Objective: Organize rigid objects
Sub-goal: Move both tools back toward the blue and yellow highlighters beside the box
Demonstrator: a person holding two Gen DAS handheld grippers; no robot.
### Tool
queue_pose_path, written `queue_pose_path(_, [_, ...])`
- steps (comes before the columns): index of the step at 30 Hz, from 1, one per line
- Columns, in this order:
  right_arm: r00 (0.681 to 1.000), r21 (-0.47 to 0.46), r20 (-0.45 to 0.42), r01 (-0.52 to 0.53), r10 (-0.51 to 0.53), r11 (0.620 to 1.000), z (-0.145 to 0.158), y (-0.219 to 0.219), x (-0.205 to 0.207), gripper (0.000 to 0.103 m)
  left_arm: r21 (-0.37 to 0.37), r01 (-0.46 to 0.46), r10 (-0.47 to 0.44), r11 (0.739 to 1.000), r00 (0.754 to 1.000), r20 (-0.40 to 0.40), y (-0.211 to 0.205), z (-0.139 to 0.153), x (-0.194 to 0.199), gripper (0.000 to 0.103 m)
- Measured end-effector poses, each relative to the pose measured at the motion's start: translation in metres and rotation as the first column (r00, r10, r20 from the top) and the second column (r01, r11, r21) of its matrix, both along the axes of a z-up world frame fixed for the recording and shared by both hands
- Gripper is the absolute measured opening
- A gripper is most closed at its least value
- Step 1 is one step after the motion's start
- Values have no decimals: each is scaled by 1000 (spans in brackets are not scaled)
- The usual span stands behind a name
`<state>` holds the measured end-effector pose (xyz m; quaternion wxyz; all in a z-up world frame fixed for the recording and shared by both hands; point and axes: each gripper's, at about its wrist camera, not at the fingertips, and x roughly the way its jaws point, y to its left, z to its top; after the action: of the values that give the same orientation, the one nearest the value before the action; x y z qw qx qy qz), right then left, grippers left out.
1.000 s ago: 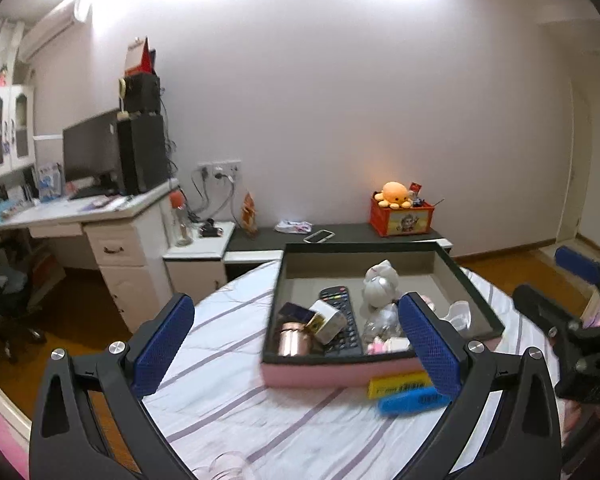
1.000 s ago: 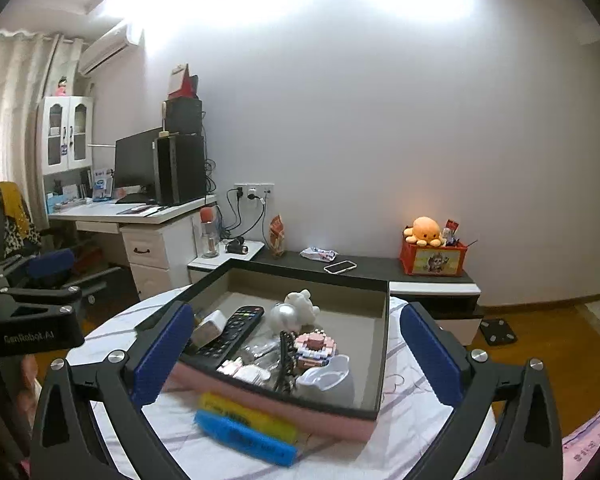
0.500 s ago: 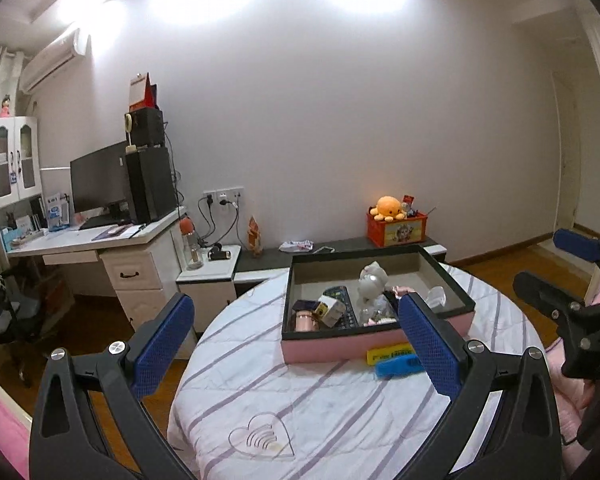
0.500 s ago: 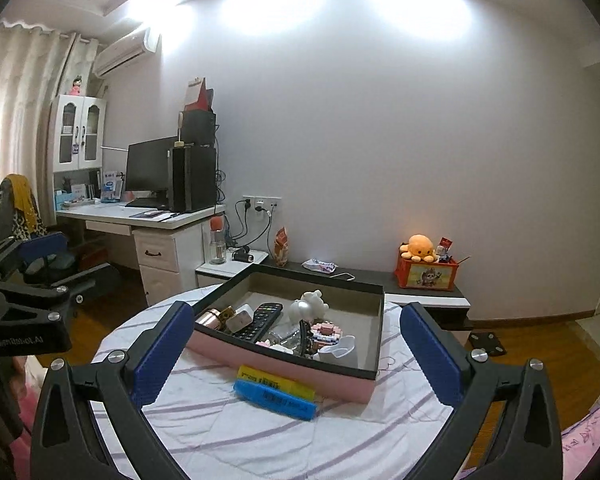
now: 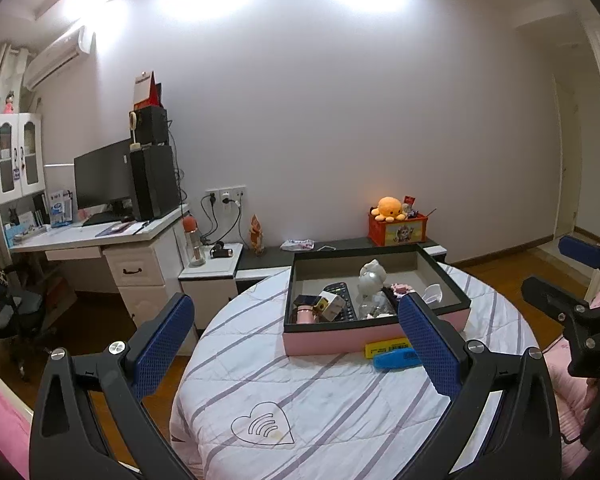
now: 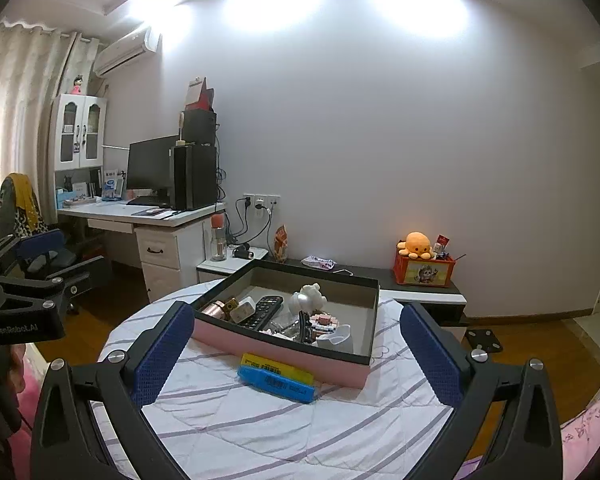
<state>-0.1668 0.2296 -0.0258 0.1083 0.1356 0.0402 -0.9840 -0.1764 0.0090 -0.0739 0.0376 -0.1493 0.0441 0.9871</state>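
A: Where's the box sitting relative to your two grippers?

B: Your left gripper is spread wide and holds nothing; the pink box lies on the far right part of the round table, beyond your fingers and well apart from them. Your right gripper is just as wide and just as empty, with the box ahead between its blue pads, on the far side of the table.

A: And the loose pieces?

B: A yellow bar and a blue bar lie side by side on the cloth, touching the box's near wall. Inside you can see a remote, a white figurine, a copper tin and a white cup.

A: What differs from a second ago?

B: You've pulled both grippers back and up. The box filled the space between your fingers then; now it looks smaller and farther, and more of the striped cloth shows, with its heart mark near you. Your fingers have kept the same wide spread. The bars have not moved.
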Motion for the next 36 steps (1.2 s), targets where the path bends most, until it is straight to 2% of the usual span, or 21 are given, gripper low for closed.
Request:
queue_pose_path(8, [998, -12, 63, 7, -6, 1000, -17, 4, -13, 103, -7, -7, 7, 1000, 998, 68, 3, -17, -18, 103])
queue_pose_path(13, [988, -19, 153, 10, -7, 1000, -41, 8, -33, 103, -22, 8, -5, 1000, 992, 128, 12, -35, -34, 103])
queue_pose_path(16, [978, -19, 205, 52, -47, 998, -58, 16, -46, 103, -18, 22, -19, 1000, 984, 180, 23, -49, -48, 103])
queue_pose_path(18, [960, 2, 258, 114, -111, 993, -72, 27, -59, 103, -15, 40, -36, 999, 978, 207, 33, -58, -56, 103])
queue_pose_path(22, [917, 27, 359, 179, -177, 983, -96, 48, -85, 103, -11, 67, -61, 998, 958, 281, 52, -78, -74, 103])
queue_pose_path(26, [864, 65, 466, 182, -191, 981, -118, 55, -118, 103, -37, 70, -53, 997, 941, 334, 62, -94, -88, 103])
queue_pose_path(30, [830, 105, 516, 186, -214, 977, -130, 52, -143, 103, -47, 57, -36, 997, 929, 368, 59, -102, -95, 103])
queue_pose_path(34, [802, 132, 566, 145, -194, 981, -142, 39, -158, 103, -63, 40, -13, 997, 922, 386, 49, -108, -99, 103])
queue_pose_path(36, [802, 145, 574, 101, -167, 984, -146, 30, -158, 103, -65, 21, 6, 998, 920, 392, 43, -111, -99, 103])
